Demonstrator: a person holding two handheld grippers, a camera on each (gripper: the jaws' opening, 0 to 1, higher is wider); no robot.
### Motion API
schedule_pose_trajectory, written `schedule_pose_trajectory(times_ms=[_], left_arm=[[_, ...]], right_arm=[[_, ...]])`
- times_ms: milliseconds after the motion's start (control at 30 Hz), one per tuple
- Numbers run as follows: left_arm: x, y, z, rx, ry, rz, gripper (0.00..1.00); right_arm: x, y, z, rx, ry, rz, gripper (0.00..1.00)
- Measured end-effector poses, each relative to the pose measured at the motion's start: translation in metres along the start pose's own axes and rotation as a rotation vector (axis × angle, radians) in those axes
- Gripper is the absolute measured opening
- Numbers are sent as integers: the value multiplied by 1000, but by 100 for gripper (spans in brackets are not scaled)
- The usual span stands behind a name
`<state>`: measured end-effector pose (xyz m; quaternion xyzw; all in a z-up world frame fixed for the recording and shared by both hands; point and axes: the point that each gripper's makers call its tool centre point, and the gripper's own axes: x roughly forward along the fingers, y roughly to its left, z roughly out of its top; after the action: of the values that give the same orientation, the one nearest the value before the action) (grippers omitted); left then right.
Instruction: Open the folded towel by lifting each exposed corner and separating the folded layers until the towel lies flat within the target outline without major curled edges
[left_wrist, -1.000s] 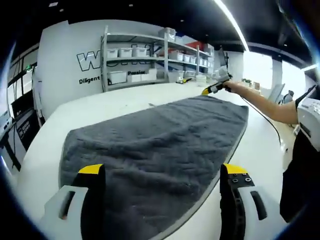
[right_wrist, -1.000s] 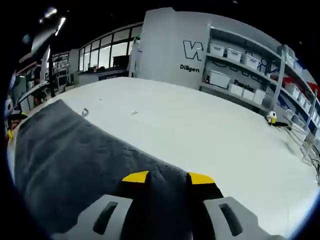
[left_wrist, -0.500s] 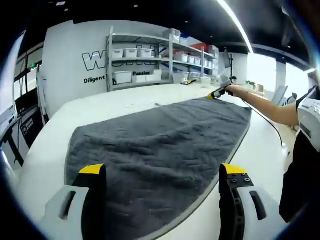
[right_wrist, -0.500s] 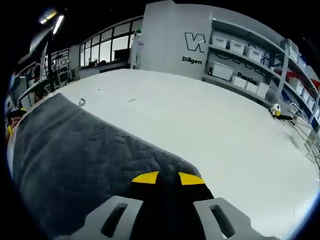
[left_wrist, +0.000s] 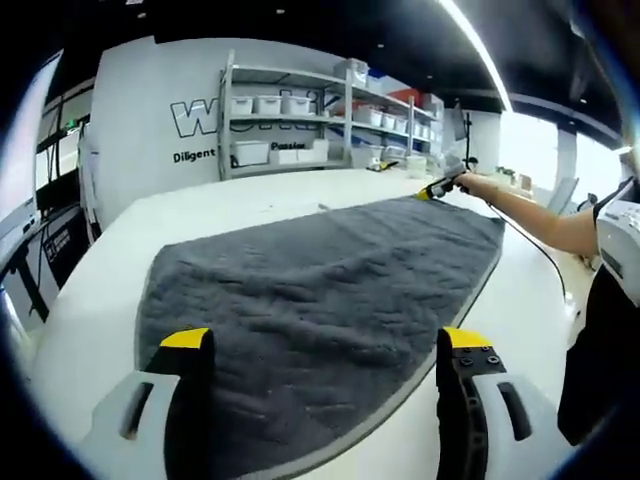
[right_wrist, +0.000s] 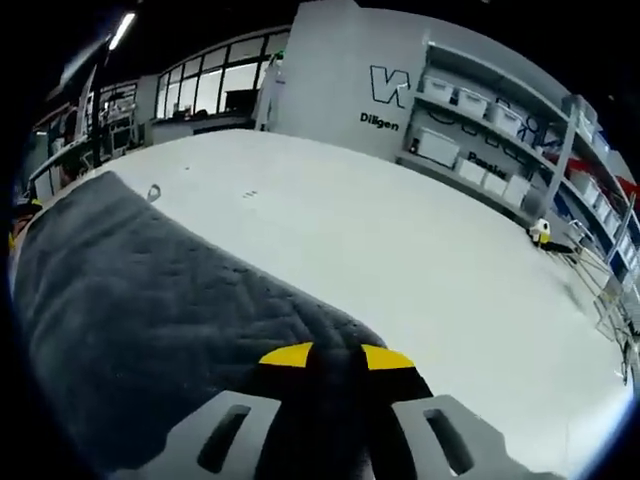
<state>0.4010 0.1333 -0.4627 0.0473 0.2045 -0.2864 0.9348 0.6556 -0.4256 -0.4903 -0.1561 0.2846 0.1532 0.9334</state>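
Observation:
A dark grey towel (left_wrist: 320, 290) lies spread long across the white table (left_wrist: 90, 310), its near end between the jaws of my left gripper (left_wrist: 318, 342), which stands open above it. At the towel's far corner the right gripper (left_wrist: 437, 184) shows small, held by a person's hand. In the right gripper view the same towel (right_wrist: 140, 310) stretches away to the left, and my right gripper (right_wrist: 336, 354) is shut on its near corner, the cloth pinched between the yellow-tipped jaws.
Grey shelving (left_wrist: 300, 115) with white bins stands behind the table by a lettered wall. A person's arm (left_wrist: 540, 215) and dark-clothed body are at the right. A small yellow object (right_wrist: 541, 233) and cables lie at the table's far side.
The right gripper's jaws have closed onto the towel corner. The left gripper view has shifted slightly; the towel lies much the same.

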Motion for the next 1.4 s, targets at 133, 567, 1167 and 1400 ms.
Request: schedule_pose_trajectory(times_ms=[133,567,1167,1400], left_arm=[[-1,3,-2,-11,2,7,90],[-7,4,2,-14,-19,6,90],[-16,15,1,-29,-25,35,89],[-14,15,0,-35,-26,30,88]], right_arm=[[-2,0,0,-6,-2,-7,20],[-42,-37,10,18,-79,-162,99],[-113,78,36,31,-233,149,99],[-137,134,45,30,-266,317,99]])
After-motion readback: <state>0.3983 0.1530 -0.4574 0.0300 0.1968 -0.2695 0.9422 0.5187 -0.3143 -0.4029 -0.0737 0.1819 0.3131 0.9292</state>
